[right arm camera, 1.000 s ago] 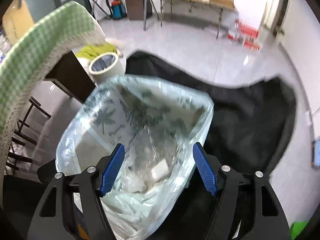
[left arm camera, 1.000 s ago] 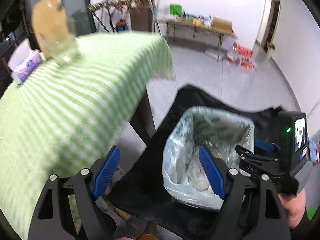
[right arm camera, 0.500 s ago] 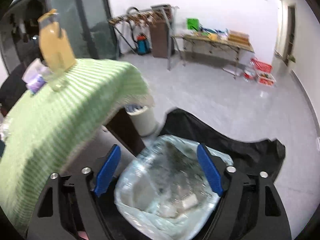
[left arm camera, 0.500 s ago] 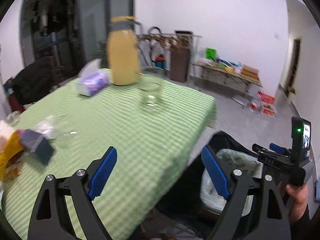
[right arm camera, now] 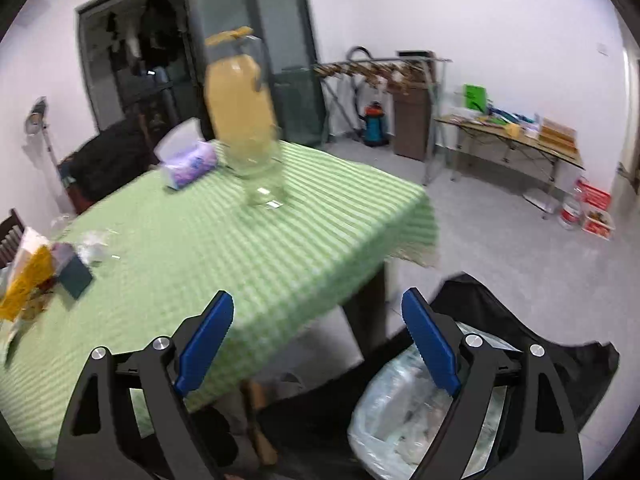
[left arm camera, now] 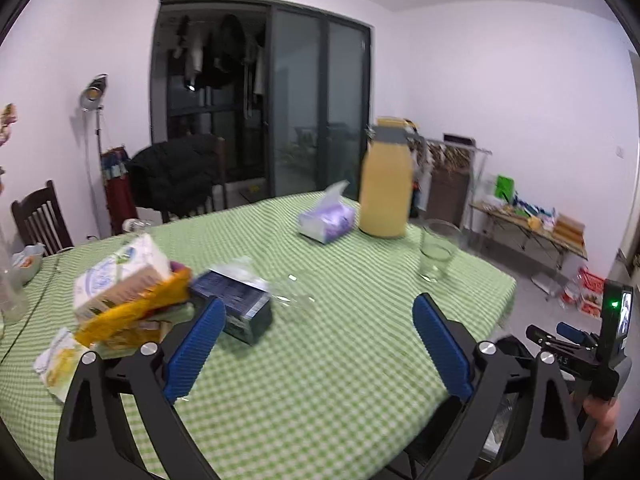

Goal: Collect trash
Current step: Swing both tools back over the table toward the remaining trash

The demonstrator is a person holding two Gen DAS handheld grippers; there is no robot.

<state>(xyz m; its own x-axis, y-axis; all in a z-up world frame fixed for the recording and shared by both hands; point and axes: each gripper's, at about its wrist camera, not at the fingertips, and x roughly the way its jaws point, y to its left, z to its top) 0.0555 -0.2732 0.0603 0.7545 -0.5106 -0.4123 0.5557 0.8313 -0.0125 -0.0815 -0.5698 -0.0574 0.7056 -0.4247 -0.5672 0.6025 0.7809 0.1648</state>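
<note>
Trash lies on the green checked tablecloth [left arm camera: 320, 360] at the left: a white carton [left arm camera: 120, 276], a yellow wrapper [left arm camera: 128, 316], a dark blue box [left arm camera: 236, 304] and clear plastic film [left arm camera: 292, 296]. My left gripper [left arm camera: 316, 344] is open and empty above the table, right of the pile. My right gripper [right arm camera: 316, 344] is open and empty over the table's corner. The bin with a clear bag [right arm camera: 404, 412] of trash stands on the floor below the right gripper. The pile also shows in the right wrist view [right arm camera: 36, 276].
A yellow jug [left arm camera: 386, 188], a glass [left arm camera: 436, 252] and a purple tissue pack [left arm camera: 326, 222] stand on the far side of the table. A black bag [right arm camera: 520, 332] lies around the bin. A chair [left arm camera: 38, 220] stands at the far left.
Both grippers have risen from over the bin and swung left toward the table. The trash pile has come into the left wrist view. Both stay open and empty.
</note>
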